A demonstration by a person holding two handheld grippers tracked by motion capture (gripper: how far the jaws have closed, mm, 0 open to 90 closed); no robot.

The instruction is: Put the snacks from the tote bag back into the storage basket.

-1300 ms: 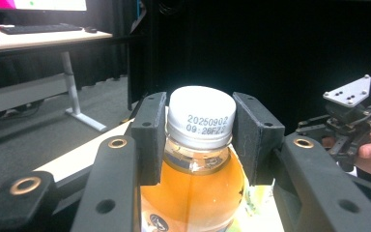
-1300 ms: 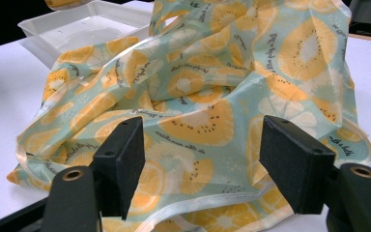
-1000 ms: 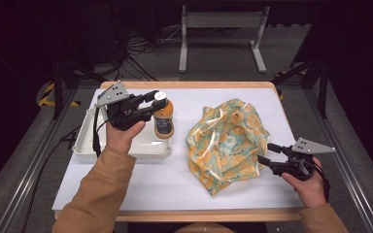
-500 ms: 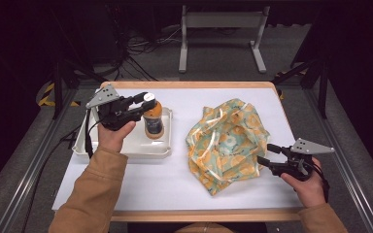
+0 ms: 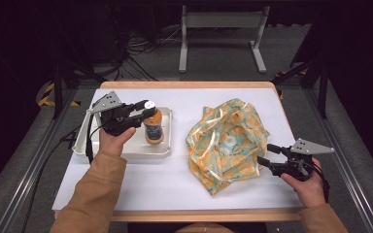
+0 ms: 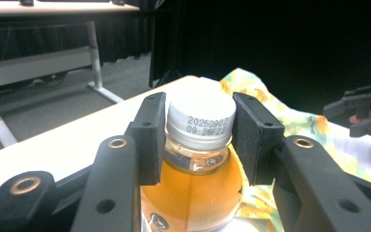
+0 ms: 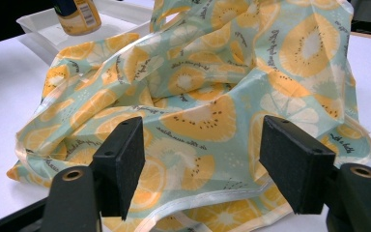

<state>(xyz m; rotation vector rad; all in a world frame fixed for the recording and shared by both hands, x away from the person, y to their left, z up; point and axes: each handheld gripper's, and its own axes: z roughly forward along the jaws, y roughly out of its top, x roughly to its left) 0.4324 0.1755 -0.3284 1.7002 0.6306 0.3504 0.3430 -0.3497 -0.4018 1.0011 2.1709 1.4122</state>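
An orange drink bottle (image 5: 153,130) with a white cap (image 6: 201,120) stands upright over the right half of a white tray (image 5: 126,152). My left gripper (image 5: 144,110) is shut on the bottle, its pads (image 6: 150,137) pressing the cap and neck from both sides. I cannot tell whether the bottle's base touches the tray floor. A crumpled fruit-print bag (image 5: 226,141) lies right of the tray. My right gripper (image 5: 268,156) stands open at the bag's right edge, with the bag (image 7: 198,87) just beyond its jaws and nothing between them.
The bottle (image 7: 77,14) and tray (image 7: 38,29) also appear beyond the bag in the right gripper view. The white table top (image 5: 165,182) has free room in front of the tray. A metal stand (image 5: 221,34) and cables sit on the floor behind.
My left gripper has carried the bottle leftward and down, from the tray's right edge into the tray. The right gripper and the bag have not moved.
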